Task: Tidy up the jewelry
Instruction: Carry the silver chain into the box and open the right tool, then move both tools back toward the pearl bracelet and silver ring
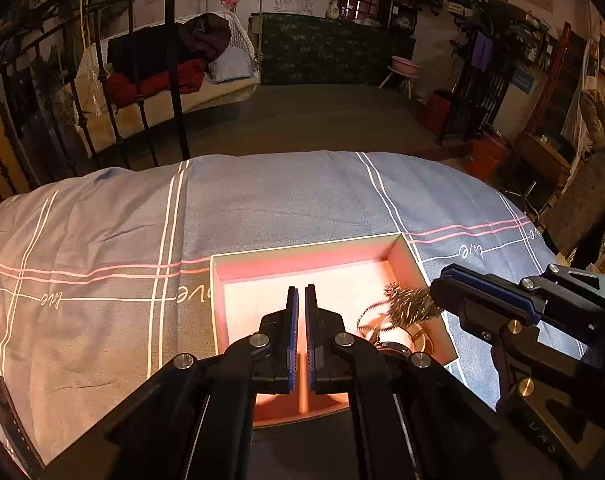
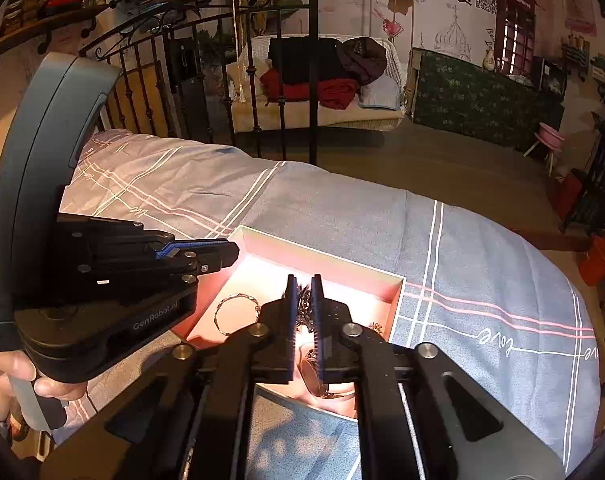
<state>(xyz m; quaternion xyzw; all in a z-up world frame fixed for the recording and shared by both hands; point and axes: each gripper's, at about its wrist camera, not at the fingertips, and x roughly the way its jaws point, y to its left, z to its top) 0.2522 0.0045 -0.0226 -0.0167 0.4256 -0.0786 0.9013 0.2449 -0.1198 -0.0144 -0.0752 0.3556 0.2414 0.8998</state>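
Necklace (image 2: pixel 303 304) hangs between right tongs (image 2: pixel 303 312).

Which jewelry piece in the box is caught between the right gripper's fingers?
The dark chain: it hangs between the right gripper fingers, while the thin bangle and round watch lie loose in the box.

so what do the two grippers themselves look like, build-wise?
Both alike: the left gripper and right gripper have matte black linkage arms with silver pivot pins and blue ribbed finger pads. The left unit's round black base reads "GenRobot.AI", with a grey curved handle.
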